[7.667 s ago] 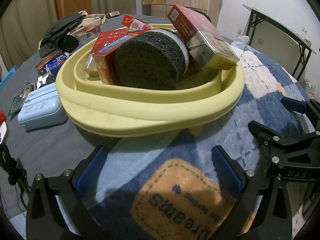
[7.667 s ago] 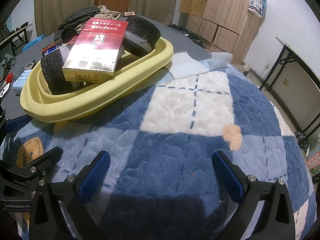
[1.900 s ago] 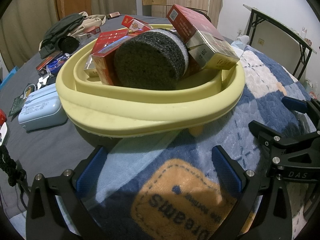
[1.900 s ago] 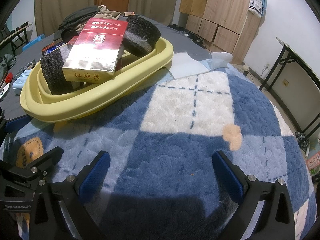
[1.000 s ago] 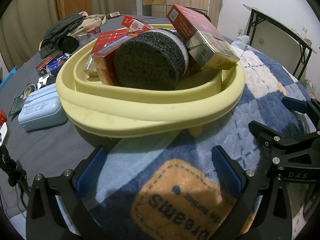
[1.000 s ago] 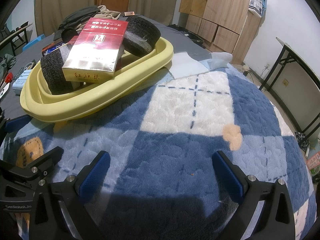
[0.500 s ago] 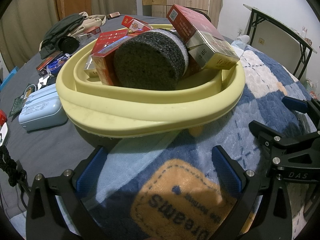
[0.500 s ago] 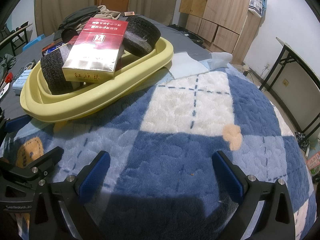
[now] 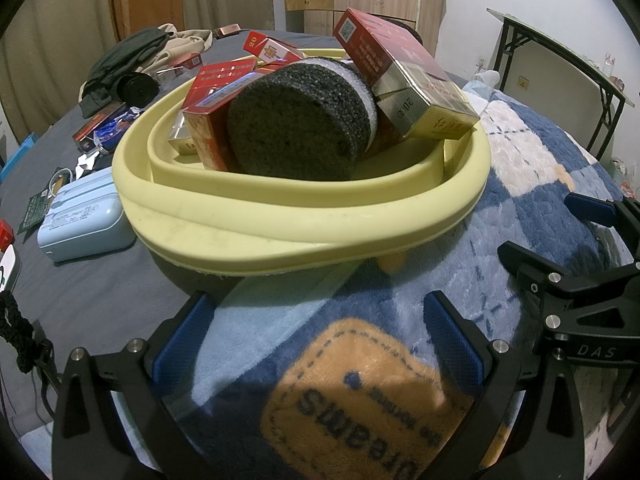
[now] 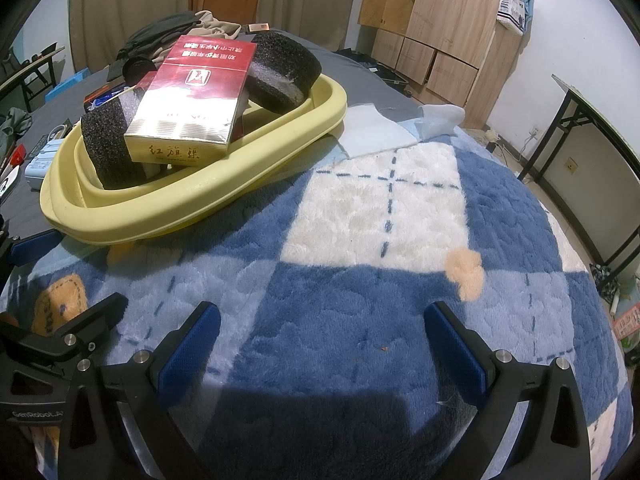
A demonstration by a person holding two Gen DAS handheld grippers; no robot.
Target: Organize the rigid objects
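Observation:
A yellow basin (image 9: 304, 232) sits on the bed, also in the right wrist view (image 10: 192, 200). It holds a dark foam roll (image 9: 296, 132), red cigarette cartons (image 9: 404, 76) and smaller red boxes (image 9: 216, 92). In the right wrist view a red carton (image 10: 196, 100) lies across two foam rolls (image 10: 284, 68). My left gripper (image 9: 318, 344) is open and empty, just short of the basin's near rim. My right gripper (image 10: 320, 344) is open and empty over the blue checked blanket (image 10: 380, 240), right of the basin. It also shows at the right edge of the left wrist view (image 9: 576, 264).
A pale blue case (image 9: 84, 216) lies left of the basin on the grey sheet. More red boxes (image 9: 100, 128), dark clothes (image 9: 120, 64) and small clutter lie behind it. Wooden cabinets (image 10: 440, 28) and a folding table (image 10: 592, 132) stand beyond the bed.

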